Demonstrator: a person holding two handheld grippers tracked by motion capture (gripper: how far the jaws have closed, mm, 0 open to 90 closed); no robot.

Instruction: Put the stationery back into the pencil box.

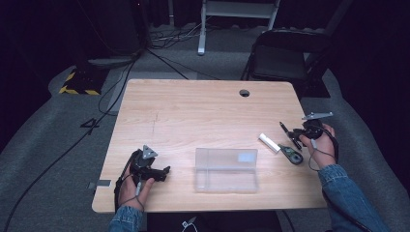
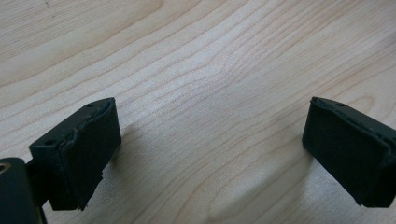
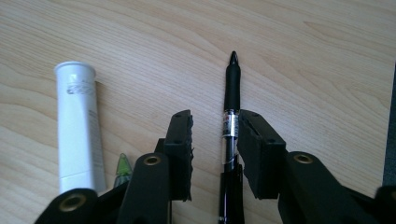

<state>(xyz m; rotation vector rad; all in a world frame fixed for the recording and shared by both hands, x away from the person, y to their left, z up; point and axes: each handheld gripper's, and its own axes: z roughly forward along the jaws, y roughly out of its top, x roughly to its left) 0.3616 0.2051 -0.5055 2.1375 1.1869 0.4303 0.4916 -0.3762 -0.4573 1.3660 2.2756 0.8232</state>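
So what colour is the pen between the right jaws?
Black, with a clear barrel section; the pen shows best in the right gripper view.

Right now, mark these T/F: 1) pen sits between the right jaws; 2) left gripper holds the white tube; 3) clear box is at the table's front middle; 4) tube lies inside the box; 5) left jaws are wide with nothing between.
1) True: the pen lies between the jaws of the right gripper, touching one pad, with a gap at the other.
2) False: the left gripper holds nothing; the white tube lies beside the right gripper.
3) True: the clear box sits front and middle on the table.
4) False: the tube lies on the bare table, right of the box.
5) True: bare wood shows between them.
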